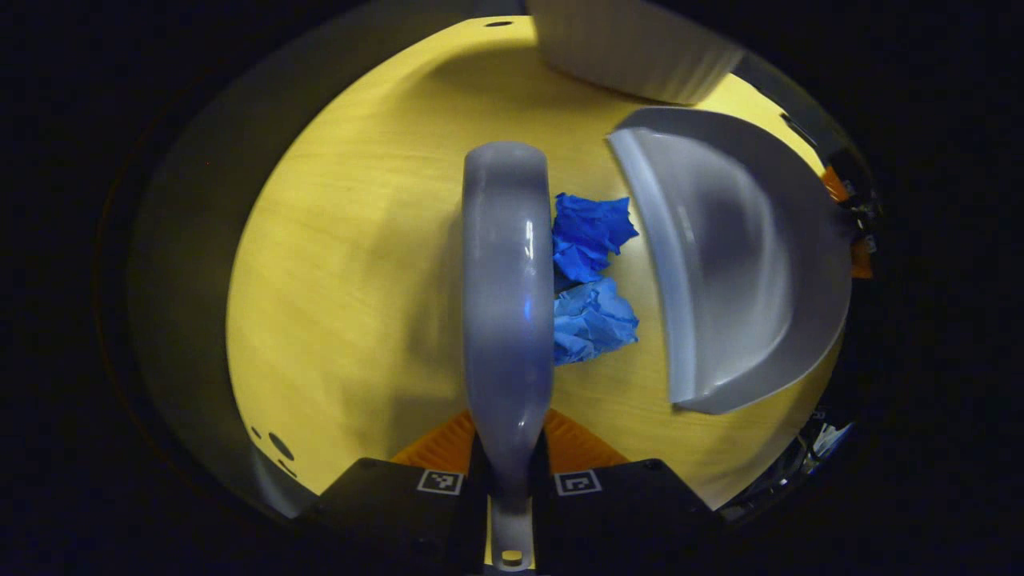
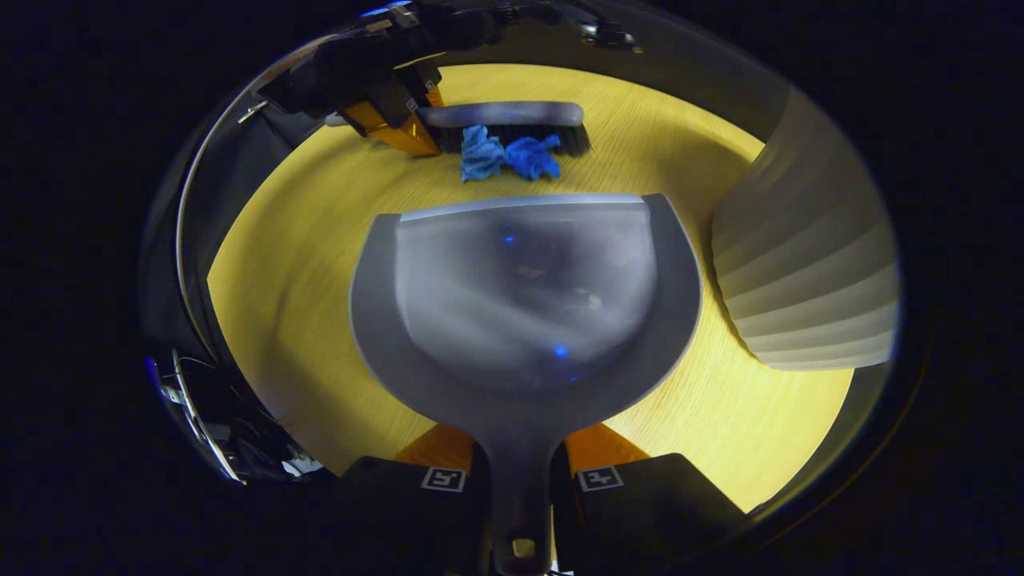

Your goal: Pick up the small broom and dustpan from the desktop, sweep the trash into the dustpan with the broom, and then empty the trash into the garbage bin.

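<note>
Two crumpled blue paper wads lie on the yellow wood-grain counter [image 1: 344,264], at frame centre in the left gripper view: a darker wad [image 1: 588,234] above, a lighter wad [image 1: 592,322] below, touching each other. Both press against the right side of the broom [image 1: 506,304], whose grey back runs vertically up the middle of the frame. Broom handle sits clamped between the left tongs [image 1: 510,480] at bottom centre, both fingers against it. Dustpan [image 1: 744,256] at right of frame, its open lip facing the wads, a narrow strip of bare counter between lip and wads. White ribbed garbage bin [image 1: 640,48] at top, just beyond the dustpan. In the right gripper view the dustpan [image 2: 524,296] occupies the centre, pan seen from behind, its handle gripped by the right tongs [image 2: 520,480] at bottom centre, fingers closed on it from both sides. Beyond its front edge, at upper centre, the two wads [image 2: 508,156] lie against the dark bristles of the broom [image 2: 504,116], which lies horizontal there, held at its left end by the left tongs [image 2: 392,120]. Garbage bin [image 2: 808,280] at right of frame, close beside the dustpan; whether they touch cannot be told.
</note>
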Available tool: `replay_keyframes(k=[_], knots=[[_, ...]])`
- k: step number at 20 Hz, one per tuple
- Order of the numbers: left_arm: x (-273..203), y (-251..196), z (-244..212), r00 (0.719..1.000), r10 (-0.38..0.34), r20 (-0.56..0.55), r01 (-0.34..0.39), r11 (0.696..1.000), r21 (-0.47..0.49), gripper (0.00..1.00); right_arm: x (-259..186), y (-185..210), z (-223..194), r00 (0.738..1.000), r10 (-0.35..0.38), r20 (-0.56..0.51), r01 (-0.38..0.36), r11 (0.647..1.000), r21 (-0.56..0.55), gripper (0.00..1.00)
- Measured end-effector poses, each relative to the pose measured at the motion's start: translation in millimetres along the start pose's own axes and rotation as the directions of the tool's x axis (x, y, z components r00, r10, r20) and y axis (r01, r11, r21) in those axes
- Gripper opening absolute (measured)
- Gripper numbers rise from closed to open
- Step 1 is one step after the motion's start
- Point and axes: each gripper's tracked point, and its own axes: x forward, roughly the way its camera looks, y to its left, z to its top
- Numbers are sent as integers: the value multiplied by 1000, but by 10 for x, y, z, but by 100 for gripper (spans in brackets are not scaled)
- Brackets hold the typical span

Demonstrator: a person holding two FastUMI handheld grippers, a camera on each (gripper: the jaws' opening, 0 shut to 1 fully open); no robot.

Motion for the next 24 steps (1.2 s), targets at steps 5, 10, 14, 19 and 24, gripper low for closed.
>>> replay_keyframes(k=[5,10,14,19,24], knots=[[-119,-642,79,975,-218,36,221,965,-140,27,21,-20,6,999,-6,33,6,1000,-6,35],[-442,-758,-124,982,-145,120,178,928,-329,31,-43,-78,24,997,-40,59,42,998,-39,35],[-508,-775,-282,984,-43,174,132,830,-542,24,5,-26,16,996,42,77,-46,998,40,35],[-674,-995,-1015,976,140,169,28,686,-727,27,-120,11,-24,992,34,124,-50,990,129,35],[-621,-1299,-1356,974,168,153,15,625,-781,27,-292,-75,-71,994,-47,100,31,987,155,35]])
